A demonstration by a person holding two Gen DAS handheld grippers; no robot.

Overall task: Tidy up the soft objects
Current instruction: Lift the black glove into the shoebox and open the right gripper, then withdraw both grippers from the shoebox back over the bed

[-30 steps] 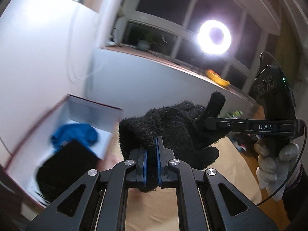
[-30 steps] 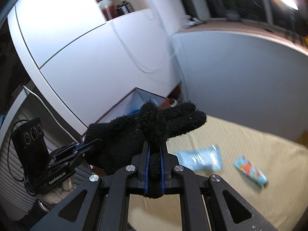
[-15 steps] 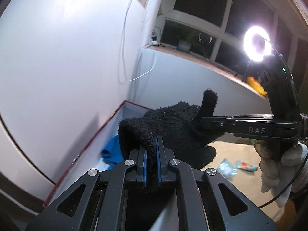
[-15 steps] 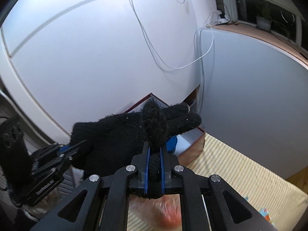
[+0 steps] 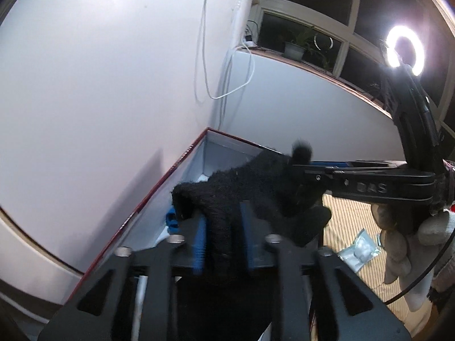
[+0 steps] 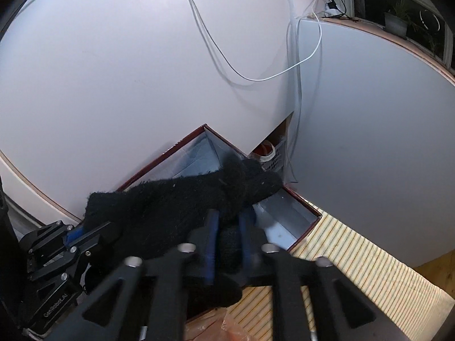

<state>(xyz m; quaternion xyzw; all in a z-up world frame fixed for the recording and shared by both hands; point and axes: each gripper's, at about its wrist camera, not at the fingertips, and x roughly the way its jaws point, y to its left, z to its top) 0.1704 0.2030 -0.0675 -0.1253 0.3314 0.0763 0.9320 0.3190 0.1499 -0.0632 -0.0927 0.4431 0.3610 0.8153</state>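
A: Left wrist view: what do you see?
B: The left gripper (image 5: 223,244) hangs over the red-edged box (image 5: 182,157); its jaws are opening, blue pads apart, with the cuff of the black glove (image 5: 250,187) loose between them. A blue cloth (image 5: 171,221) lies in the box.
A: Right wrist view?
B: The right gripper (image 6: 229,247) is opening too, a glove finger between its parted pads. The glove (image 6: 176,201) stretches across the box (image 6: 298,201) to the left gripper (image 6: 85,237).
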